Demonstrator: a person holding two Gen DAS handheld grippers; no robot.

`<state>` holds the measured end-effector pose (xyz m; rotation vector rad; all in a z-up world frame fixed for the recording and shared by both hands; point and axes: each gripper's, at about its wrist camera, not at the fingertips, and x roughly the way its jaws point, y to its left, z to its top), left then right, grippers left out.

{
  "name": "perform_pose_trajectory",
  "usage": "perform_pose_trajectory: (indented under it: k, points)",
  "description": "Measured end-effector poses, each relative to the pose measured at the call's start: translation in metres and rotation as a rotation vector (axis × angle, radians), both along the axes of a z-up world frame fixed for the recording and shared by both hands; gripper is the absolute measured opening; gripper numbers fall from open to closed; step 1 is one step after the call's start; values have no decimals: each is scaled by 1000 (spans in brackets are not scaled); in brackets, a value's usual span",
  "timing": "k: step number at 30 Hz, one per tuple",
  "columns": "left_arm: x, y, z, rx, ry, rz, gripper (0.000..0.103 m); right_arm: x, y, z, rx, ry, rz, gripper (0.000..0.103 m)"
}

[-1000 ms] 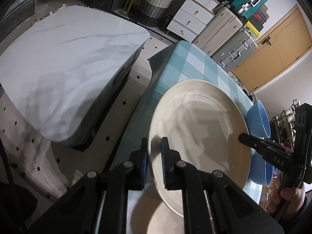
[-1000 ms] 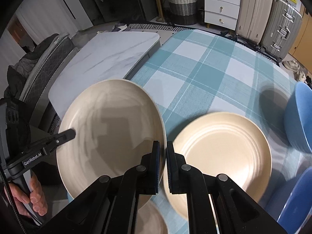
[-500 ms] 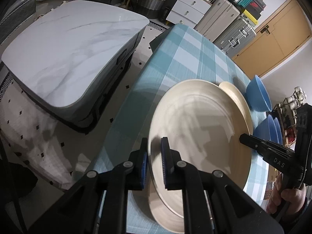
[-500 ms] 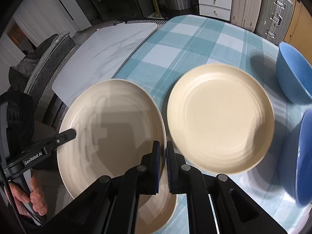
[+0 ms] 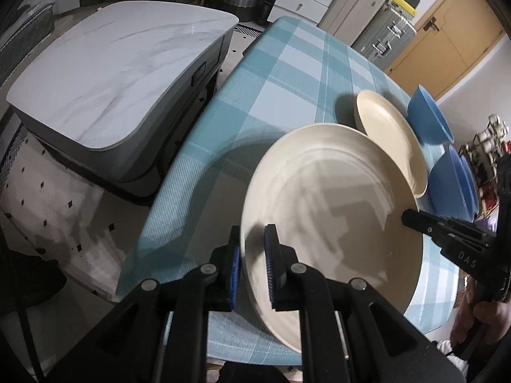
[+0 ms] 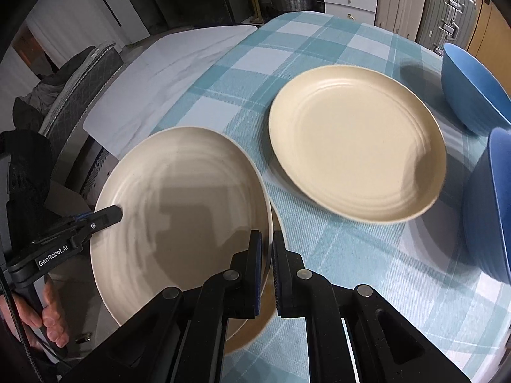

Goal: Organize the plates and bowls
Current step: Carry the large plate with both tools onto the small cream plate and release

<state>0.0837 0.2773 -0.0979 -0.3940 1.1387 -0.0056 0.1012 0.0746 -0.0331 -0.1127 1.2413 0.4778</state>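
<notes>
Left wrist view: the left gripper (image 5: 252,255) is clamped on the near rim of a cream plate (image 5: 329,223), one blue-padded finger under the rim and the other on its upper face; the plate is held tilted above the near end of a table covered with a teal-and-white checked tablecloth (image 5: 287,73). At the plate's far right rim the black tip of the right gripper (image 5: 412,218) pinches the edge, with a person's hand (image 5: 479,322) on its handle at lower right. Beyond the held plate a second cream plate (image 5: 389,131) lies flat on the cloth, and past it are blue bowls: one (image 5: 429,119) tipped on its side, and a nested pair (image 5: 453,185) nearer the right edge. A marble-topped low table (image 5: 105,73) stands left of the dining table; suitcases (image 5: 377,28) line the far wall. Right wrist view: the right gripper (image 6: 266,257) is closed on the right rim of the held plate (image 6: 179,210), while the left gripper (image 6: 111,214) grips the opposite rim, a hand (image 6: 48,319) below it. The second plate (image 6: 354,140) rests flat on the cloth (image 6: 351,274), well apart from the grippers, with a blue bowl (image 6: 472,92) behind it and another (image 6: 488,204) at the right edge.
</notes>
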Motion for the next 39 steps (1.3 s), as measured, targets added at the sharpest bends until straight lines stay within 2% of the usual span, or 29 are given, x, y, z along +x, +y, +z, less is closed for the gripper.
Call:
perform_pose_trajectory:
  k: [11,17,25,33,39]
  points:
    - [-12,-17,-2,123,-11,-47,11,-19,-6,-7,-42,-24,19,7]
    - [-13,-23,-7,174,-3,-73,11,-24,-3,-7,-108,-52,43,7]
    - [-12,-25,-6,186,5,-85,11,-28,-2,-15,-143,-42,65,9]
    - [-11,-28,-6,202,11,-87,12,-22,-6,-20,-91,33,36,11]
    - [-11,-27,-5,194,18,-81,13,-18,-10,-23,-53,51,16,13]
